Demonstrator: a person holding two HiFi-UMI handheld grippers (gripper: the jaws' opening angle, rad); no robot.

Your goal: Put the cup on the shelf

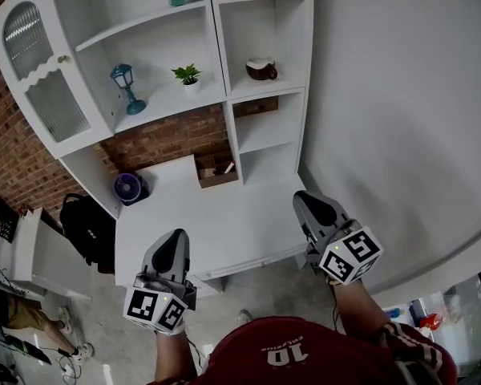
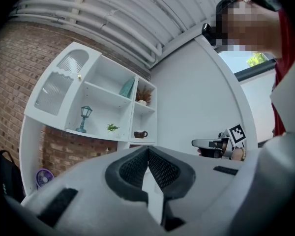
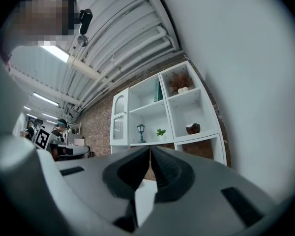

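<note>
cup (image 1: 261, 69): brown, rounded and glossy, with a pale inside; standing upright on a board in the right column of the shelf unit, well apart from both grippers
shelf unit (image 1: 216, 50): white, smooth, painted boards in open square compartments; an arched door of ribbed glass (image 1: 40, 74) at the left end
left gripper (image 2: 147, 151): grey matte shell with black gridded pads, tips pressed together, nothing between them; held over the front of the desk
right gripper (image 3: 150, 150): same grey shell and dark pads, tips closed to a thin line, nothing gripped; pointing at the shelf unit from the right side
marker cubes (image 1: 351, 255): white faces with black square patterns, one at the rear of each gripper
lantern (image 1: 127, 87): teal, slim stem on a round foot, in the left column
plant (image 1: 187, 74): small green sprig in a white pot, just right of the lantern on the same board
wall (image 1: 168, 139): rough red brick behind the shelf unit
desk (image 1: 224, 223): flat white top below the shelves
box (image 1: 215, 169): brown, open-topped, at the back of the desk
fan (image 1: 130, 188): small, round, purple, at the desk's left corner
</note>
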